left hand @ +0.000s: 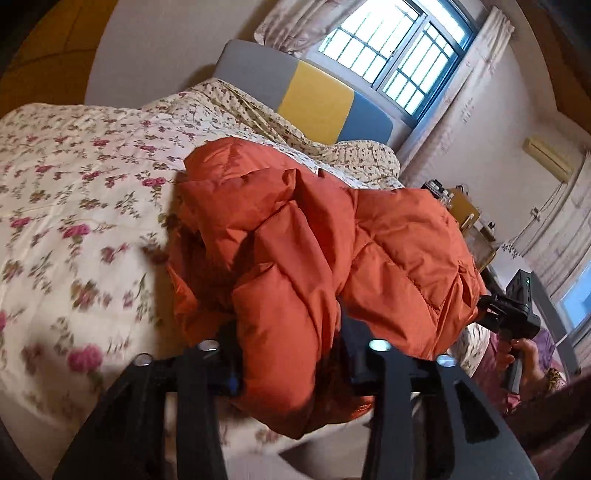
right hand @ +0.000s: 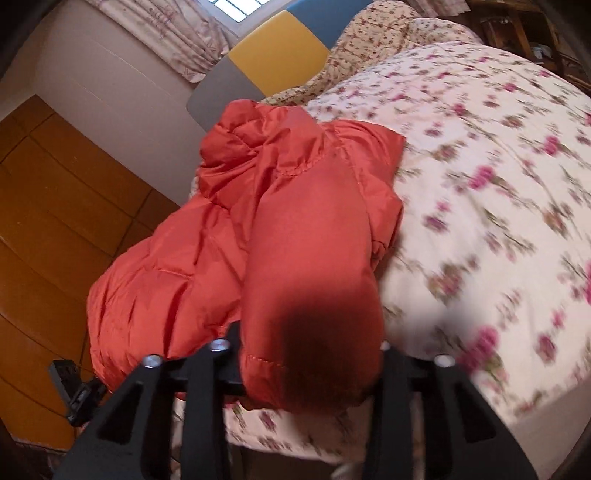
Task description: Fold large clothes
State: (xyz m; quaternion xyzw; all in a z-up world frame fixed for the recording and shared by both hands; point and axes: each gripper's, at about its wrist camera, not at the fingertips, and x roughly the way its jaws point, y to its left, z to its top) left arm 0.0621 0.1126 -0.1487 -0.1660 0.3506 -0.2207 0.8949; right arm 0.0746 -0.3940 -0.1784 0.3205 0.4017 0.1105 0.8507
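An orange puffer jacket (left hand: 388,240) lies bunched on the flowered bedspread (left hand: 74,184) near the bed's front edge. In the left wrist view my left gripper (left hand: 291,354) is shut on a thick fold of it, and the fabric fills the gap between the fingers. Farther right in the same view, a hand holds my right gripper (left hand: 509,306) at the jacket's other end. The right wrist view has my right gripper (right hand: 310,354) shut on a padded part of the jacket (right hand: 177,277), which bulges between the jaws. My left gripper (right hand: 74,391) shows at the lower left.
The bed has a grey, yellow and blue headboard (left hand: 314,96) below a barred window (left hand: 406,48). Rumpled flowered bedding (right hand: 388,33) lies by the headboard. Wooden floor (right hand: 55,221) runs along one side of the bed. Yellow furniture (left hand: 465,210) stands beyond the other side.
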